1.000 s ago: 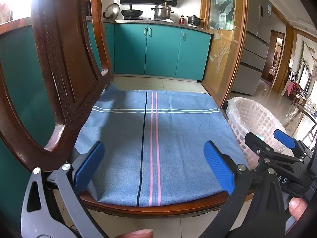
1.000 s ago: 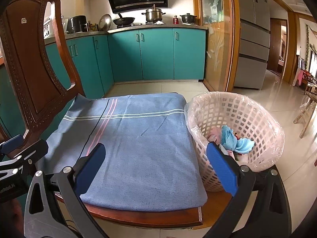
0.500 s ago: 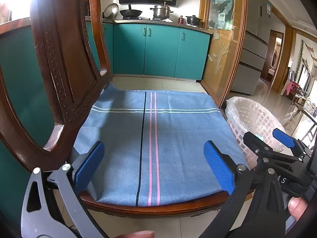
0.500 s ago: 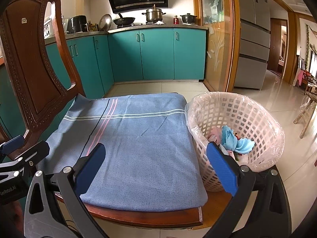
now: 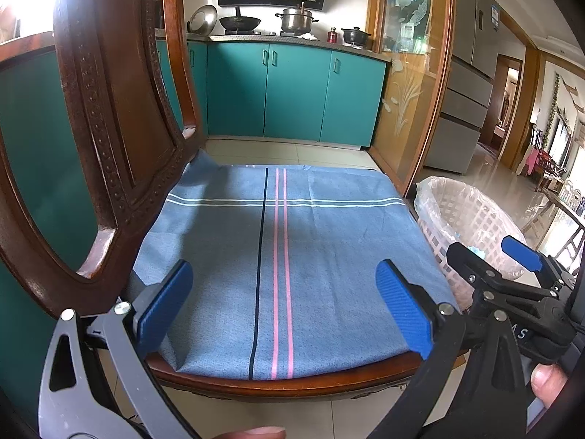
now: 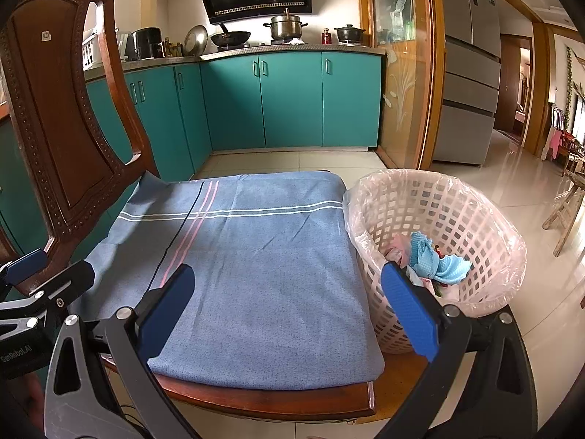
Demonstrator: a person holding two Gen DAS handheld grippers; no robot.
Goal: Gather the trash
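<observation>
A white lattice basket (image 6: 471,219) lined with a clear bag stands on the floor at the right of the chair; crumpled blue trash (image 6: 433,261) and some pink scraps lie inside it. The same basket (image 5: 471,216) shows at the right of the left wrist view. A blue striped cloth (image 5: 285,256) covers the wooden chair seat (image 6: 278,398), and no trash shows on it. My left gripper (image 5: 283,309) hovers open over the near edge of the cloth, empty. My right gripper (image 6: 285,311) is open and empty too, its right finger in front of the basket.
The carved wooden chair back (image 5: 120,128) rises close on the left. Teal kitchen cabinets (image 6: 289,98) with pots on the counter stand behind. A glass partition (image 5: 409,84) and a grey fridge (image 6: 471,69) are at the right. Tiled floor (image 6: 541,226) stretches beyond the basket.
Almost nothing differs; the left wrist view has drifted very slightly, and both grippers stay open over the cloth.
</observation>
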